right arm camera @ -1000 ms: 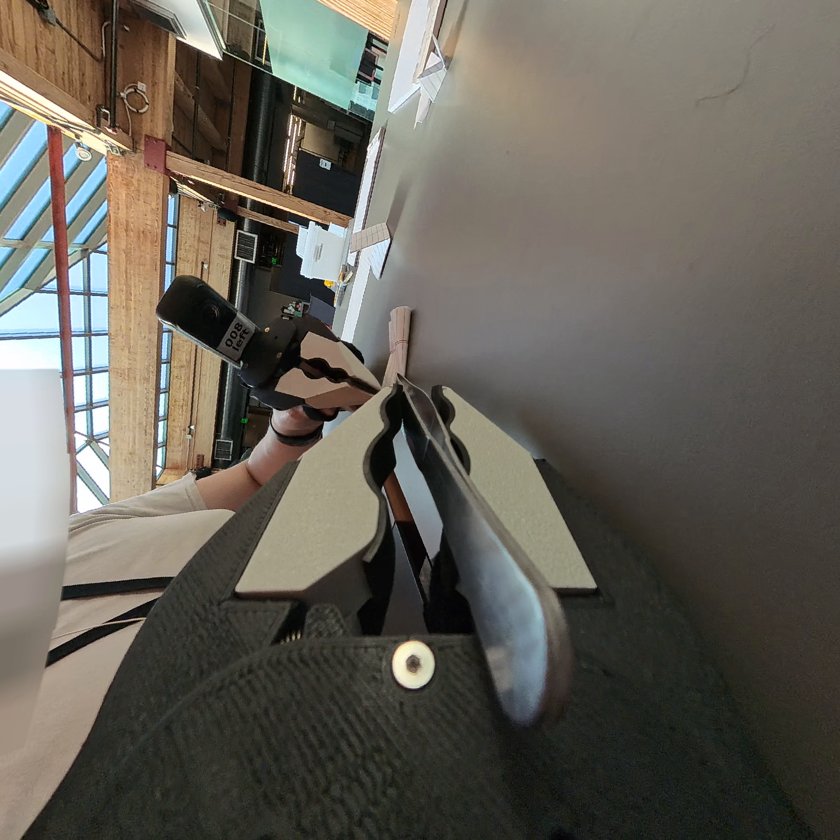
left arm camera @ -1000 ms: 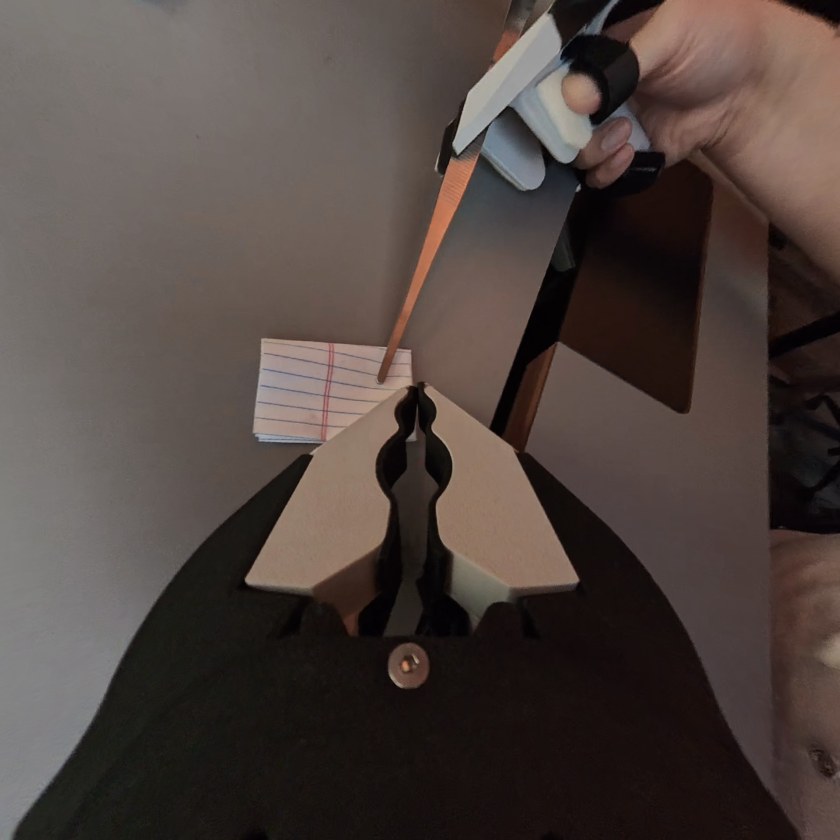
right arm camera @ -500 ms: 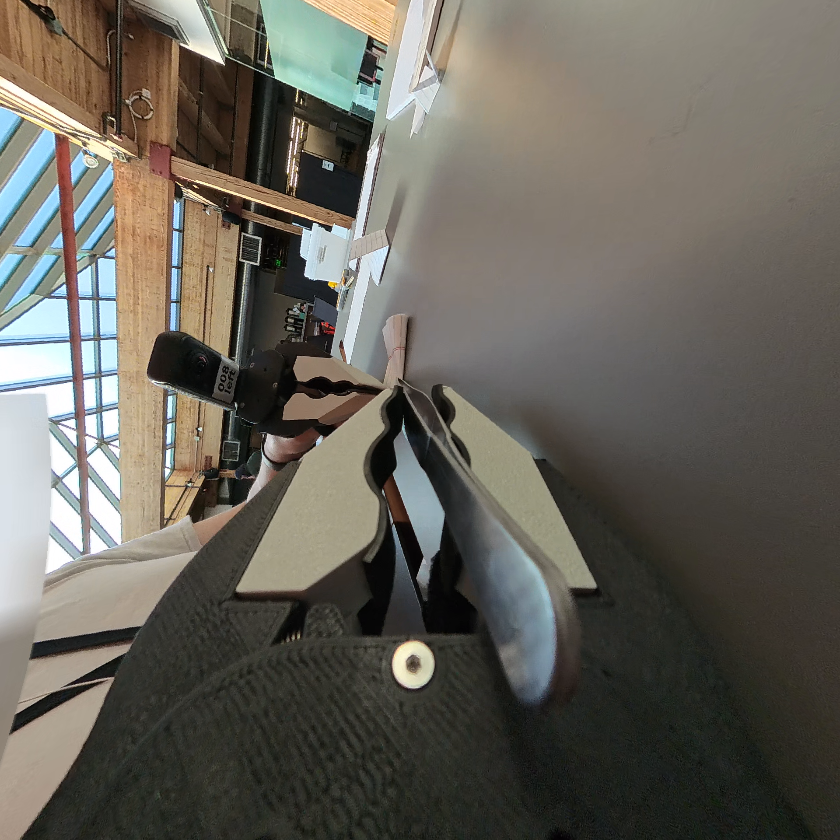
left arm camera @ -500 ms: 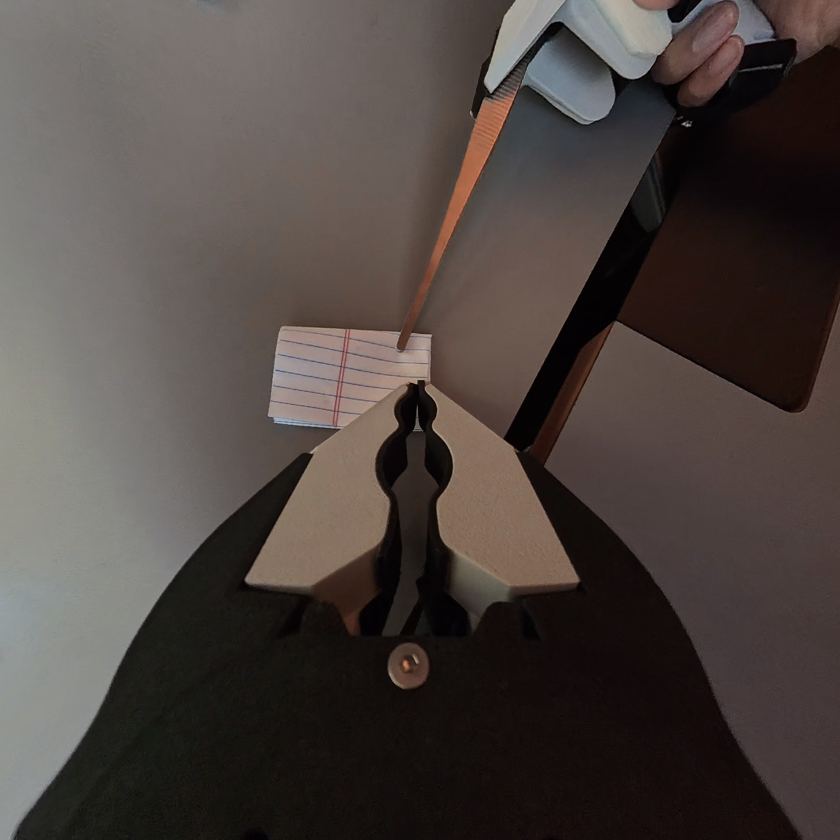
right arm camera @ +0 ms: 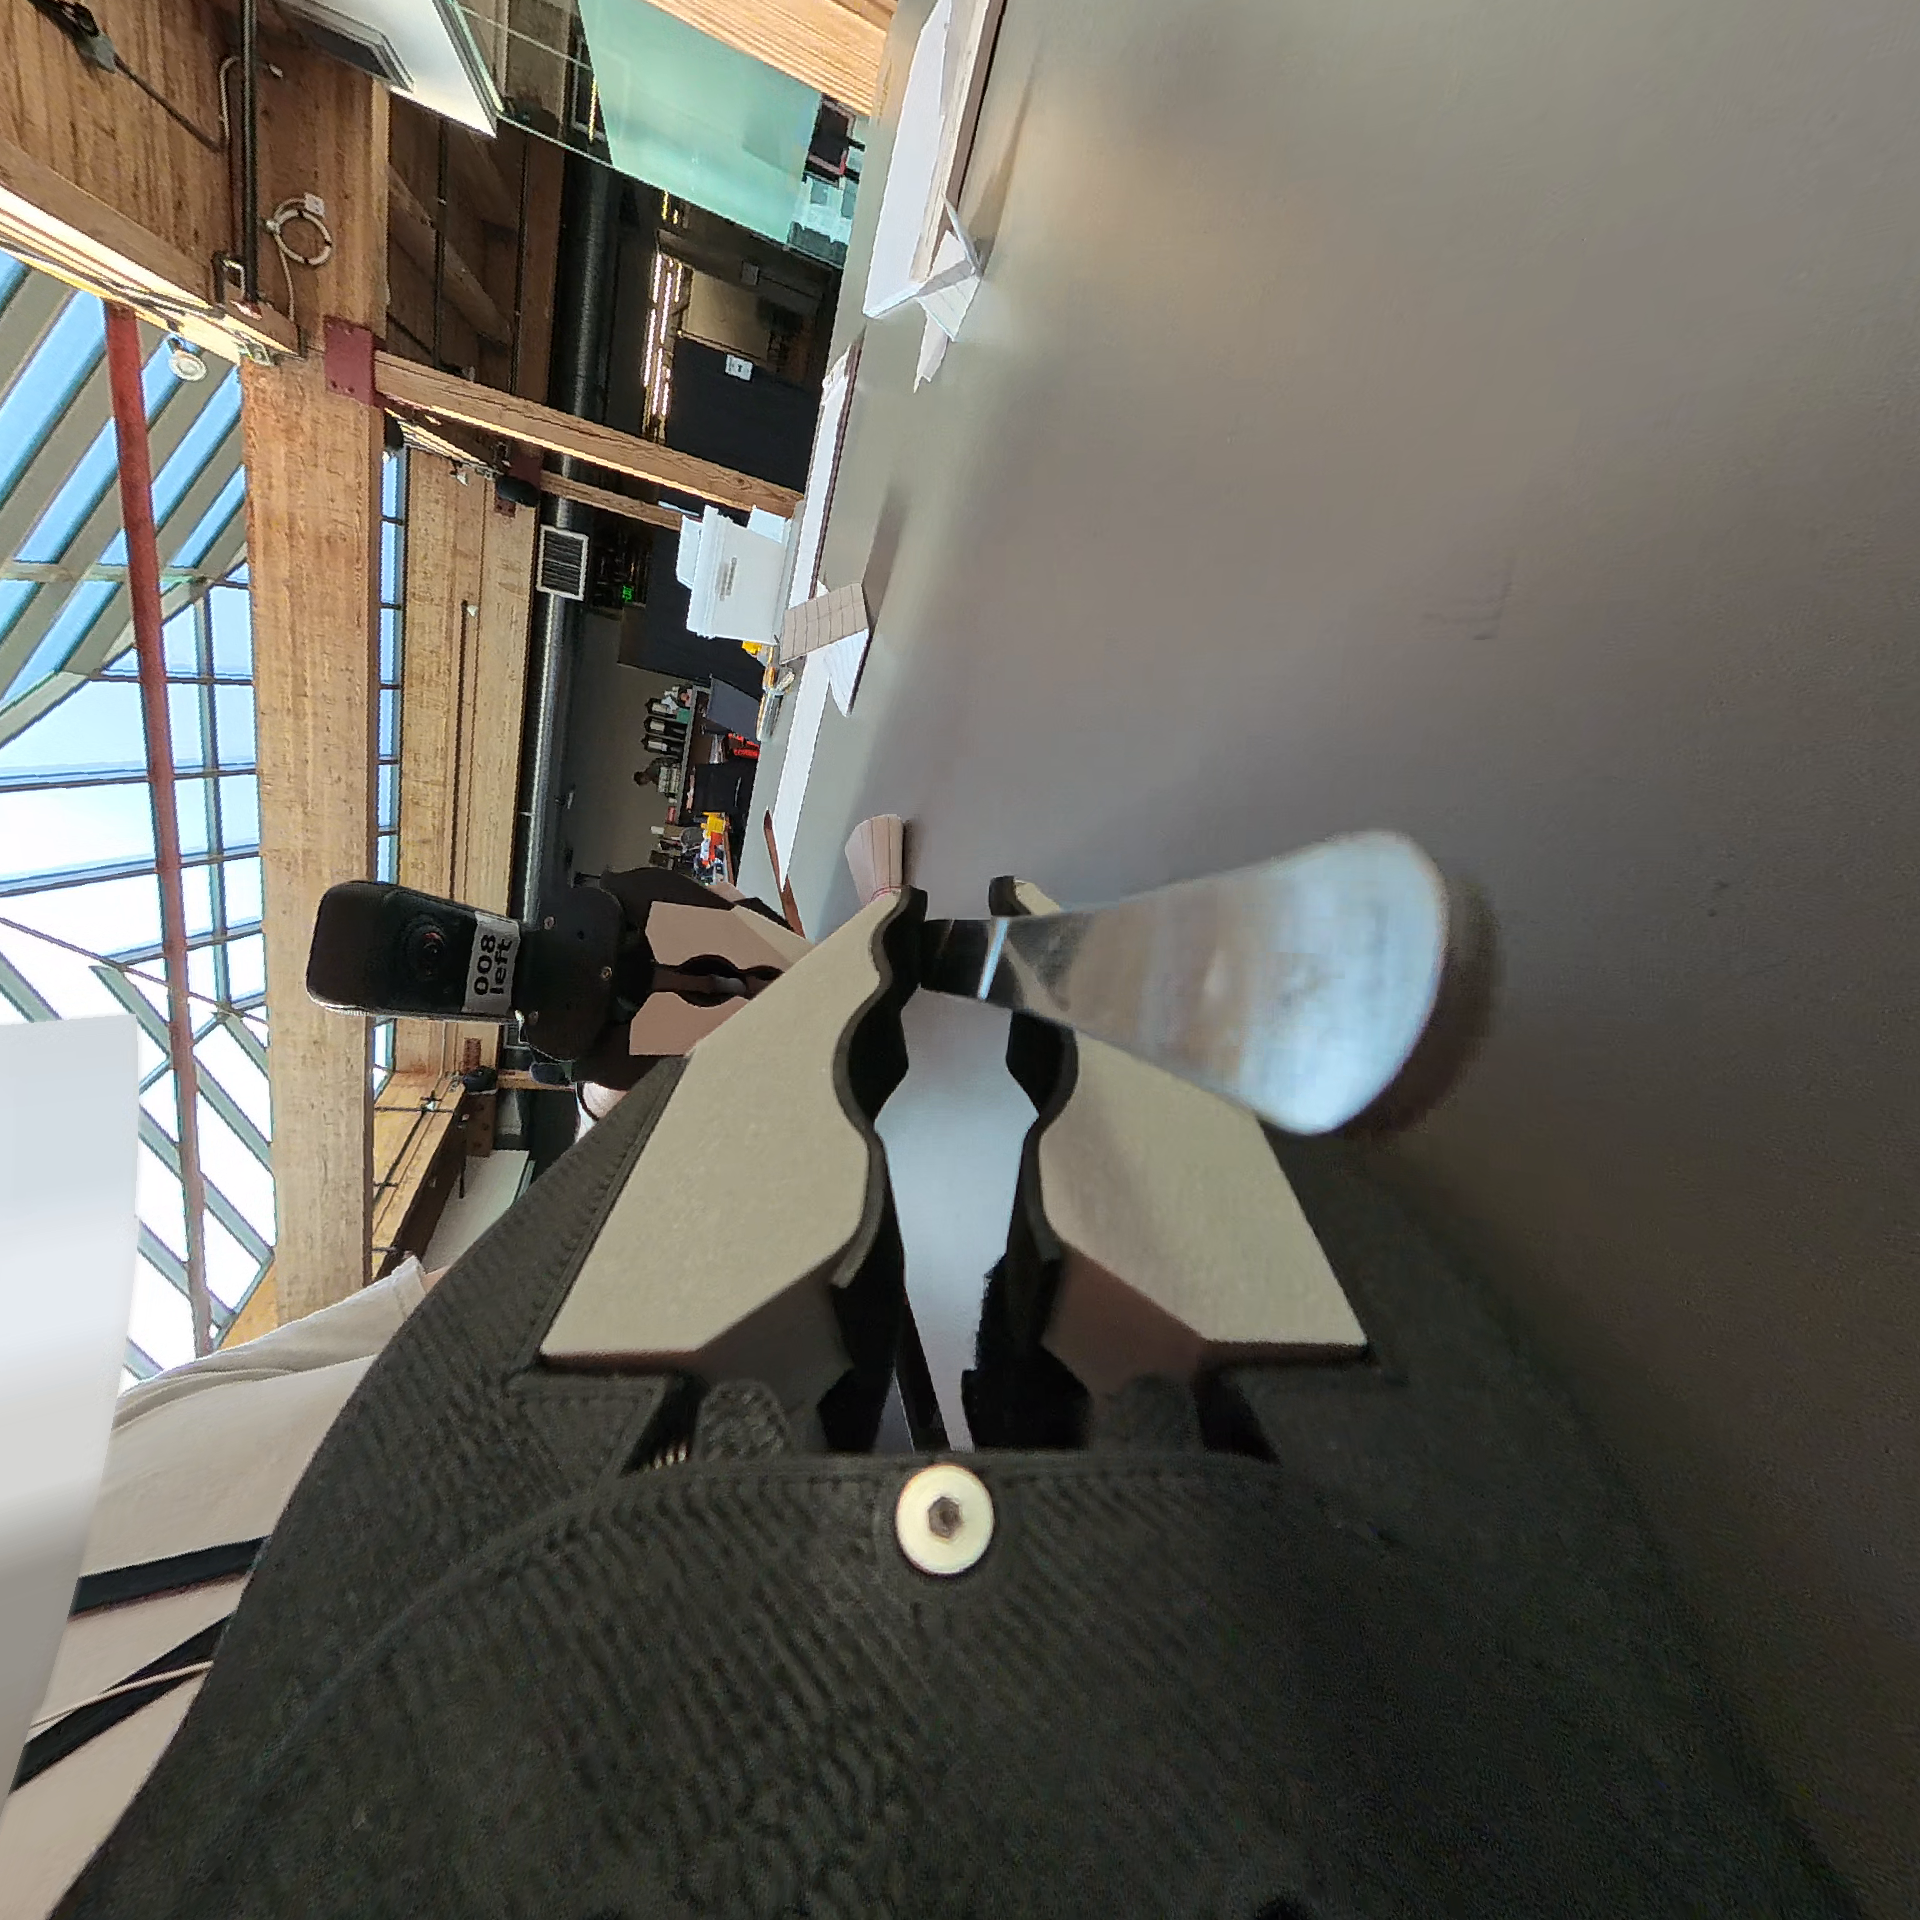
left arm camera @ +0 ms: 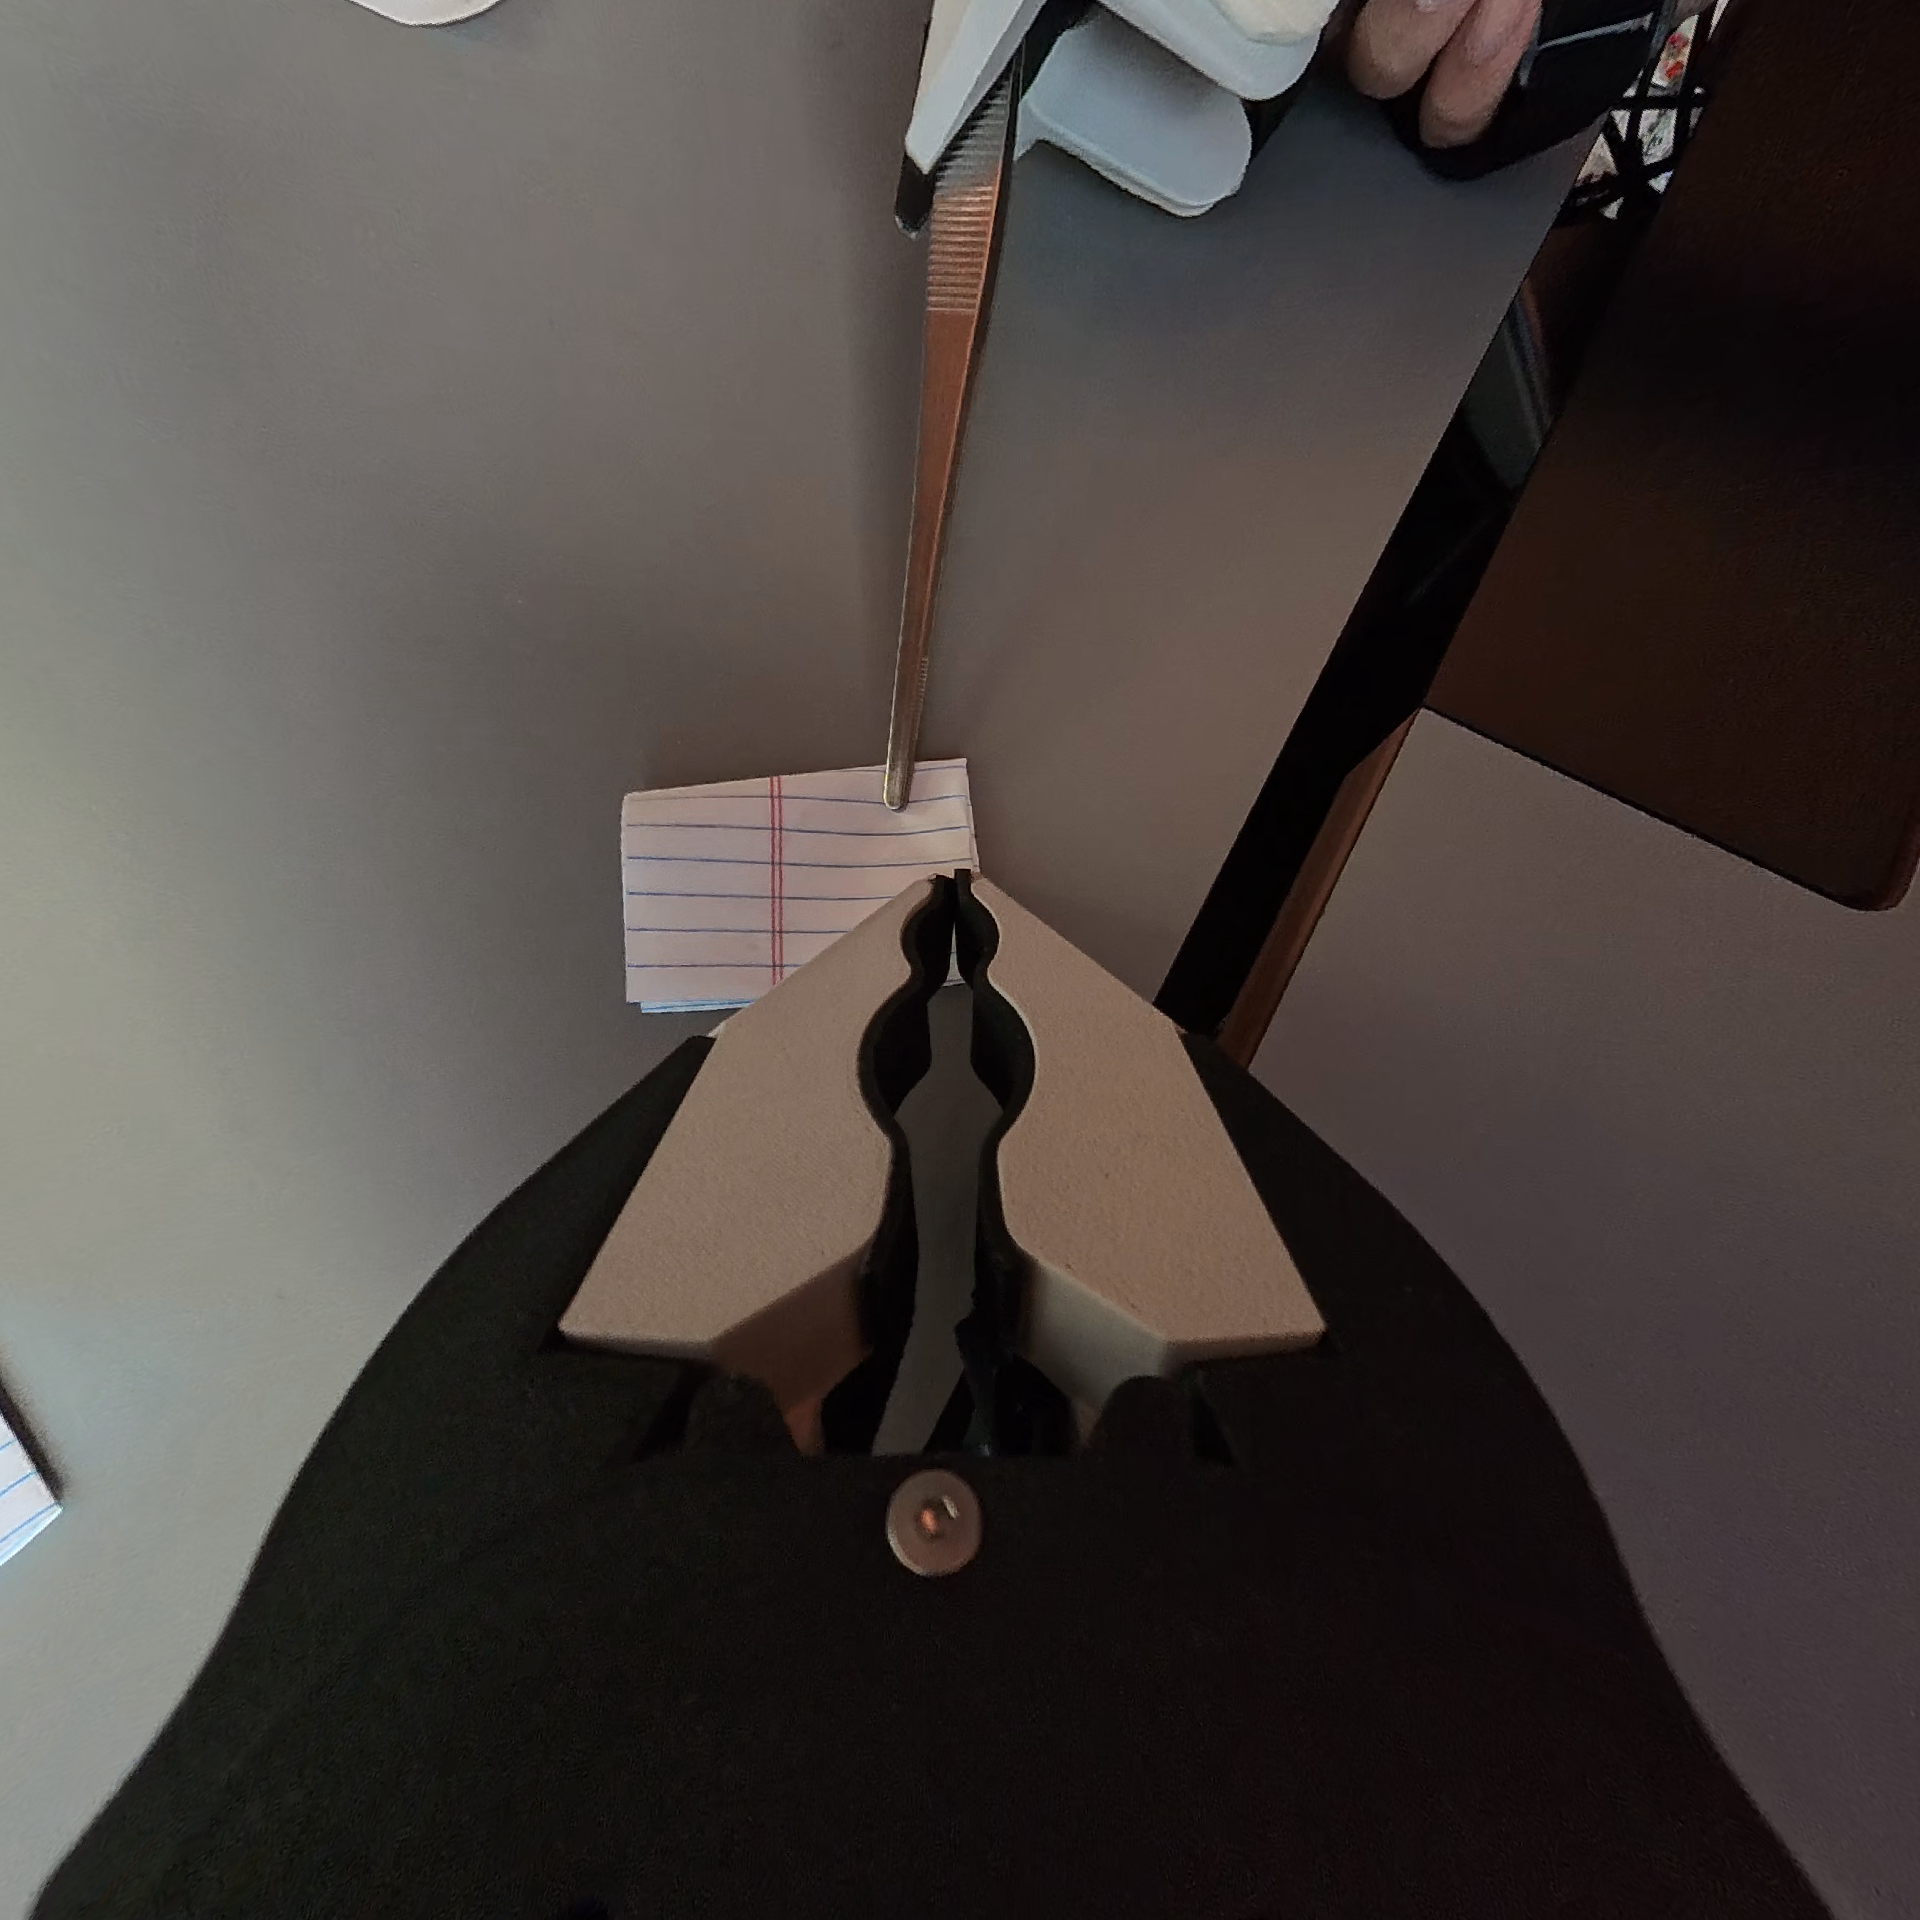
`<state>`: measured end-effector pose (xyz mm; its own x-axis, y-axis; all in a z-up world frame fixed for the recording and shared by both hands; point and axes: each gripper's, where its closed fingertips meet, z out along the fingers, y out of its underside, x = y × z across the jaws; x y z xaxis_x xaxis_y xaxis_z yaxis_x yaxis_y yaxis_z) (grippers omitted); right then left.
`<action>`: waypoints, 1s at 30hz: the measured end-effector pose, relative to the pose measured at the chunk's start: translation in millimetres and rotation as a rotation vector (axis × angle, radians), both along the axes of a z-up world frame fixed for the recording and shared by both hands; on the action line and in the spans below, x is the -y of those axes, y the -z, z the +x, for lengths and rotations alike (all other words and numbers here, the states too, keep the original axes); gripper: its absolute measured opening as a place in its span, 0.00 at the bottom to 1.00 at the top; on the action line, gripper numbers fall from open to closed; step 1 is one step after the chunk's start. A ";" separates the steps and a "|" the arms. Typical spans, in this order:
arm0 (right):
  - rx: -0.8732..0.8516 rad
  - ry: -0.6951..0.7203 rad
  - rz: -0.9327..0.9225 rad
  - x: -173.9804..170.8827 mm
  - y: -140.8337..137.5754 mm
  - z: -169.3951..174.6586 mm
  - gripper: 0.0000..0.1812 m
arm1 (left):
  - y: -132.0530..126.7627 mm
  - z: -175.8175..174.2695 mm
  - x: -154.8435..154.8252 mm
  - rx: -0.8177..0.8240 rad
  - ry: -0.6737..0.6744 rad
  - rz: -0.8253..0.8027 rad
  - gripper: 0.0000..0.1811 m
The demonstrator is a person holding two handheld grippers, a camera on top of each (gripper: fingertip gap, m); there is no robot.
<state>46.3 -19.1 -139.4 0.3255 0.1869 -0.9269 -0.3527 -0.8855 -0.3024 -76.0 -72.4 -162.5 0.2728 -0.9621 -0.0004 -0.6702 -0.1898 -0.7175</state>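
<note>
Right tool (right arm camera: 954,902) gripping tweezers (left arm camera: 940,468), tip on folded lined paper (left arm camera: 769,883)

white printed sticker (right arm camera: 490,966) on the black camera (right arm camera: 416,948), writing not given

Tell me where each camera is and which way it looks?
Left wrist view: sits on the left hand-held gripper, looking down at the grey table and folded paper; a person's fingers show at the top.
Right wrist view: sits on the right hand-held gripper, turned sideways, looking along the table toward the room; a person's shirt shows.
Shared: the tweezers shut in the right hand-held gripper, the paper, the table and both grippers.
</note>
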 end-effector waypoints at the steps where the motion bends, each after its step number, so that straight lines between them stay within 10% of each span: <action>1: 0.002 0.000 0.002 -2.2 0.0 -0.4 0.07 | 0.1 0.0 0.0 0.000 0.000 0.001 0.00; 9: -0.052 0.006 0.164 -12.6 -22.6 -3.7 0.06 | 0.1 0.3 0.2 -0.015 0.010 0.012 0.00; 21: 0.348 -0.320 0.820 49.8 -47.1 -21.9 0.09 | 0.1 0.7 0.2 0.024 0.013 -0.010 0.00; 30: 0.423 -0.322 0.915 59.5 -50.7 -27.8 0.10 | 0.2 0.8 0.3 0.023 0.014 -0.011 0.00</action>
